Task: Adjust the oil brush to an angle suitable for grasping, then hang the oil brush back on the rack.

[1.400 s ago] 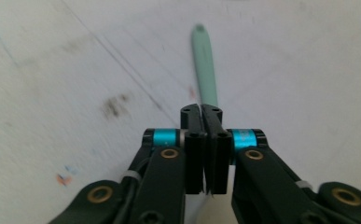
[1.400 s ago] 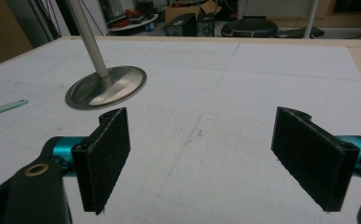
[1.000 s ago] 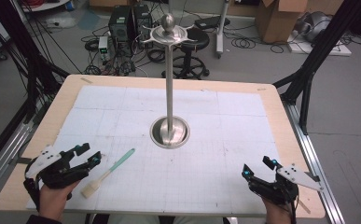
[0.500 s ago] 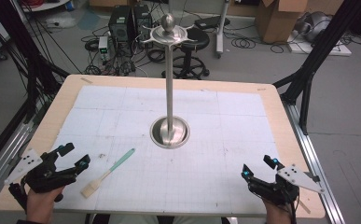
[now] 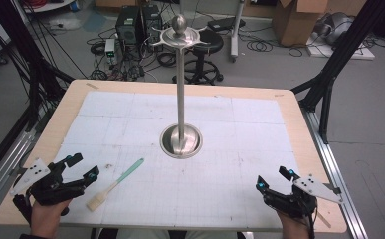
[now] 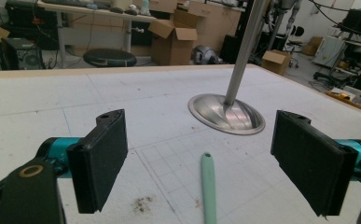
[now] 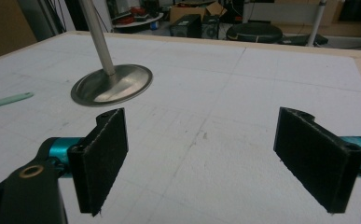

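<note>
The left gripper (image 5: 83,167) has drawn back toward the desk's (image 5: 289,107) near-left corner, jaws spread beside the brush (image 5: 114,184); the right gripper (image 5: 273,178) rests with jaws spread.

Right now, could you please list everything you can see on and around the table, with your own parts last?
Stand: one, silver metal, upright pole on a round base at the table's middle.
Brush: one, mint-green handle with pale bristles, lying flat near the left gripper, handle toward the stand.
Mat: one, white with a grid, covering the table top.
Table: one, light wood edge.
Stool: one, black, on the floor beyond the table.
Boxes: cardboard, brown, on the floor at far right.
Left gripper: one, black with teal, near left corner, fingers open.
Right gripper: one, black with teal, near right corner, fingers open.
</note>
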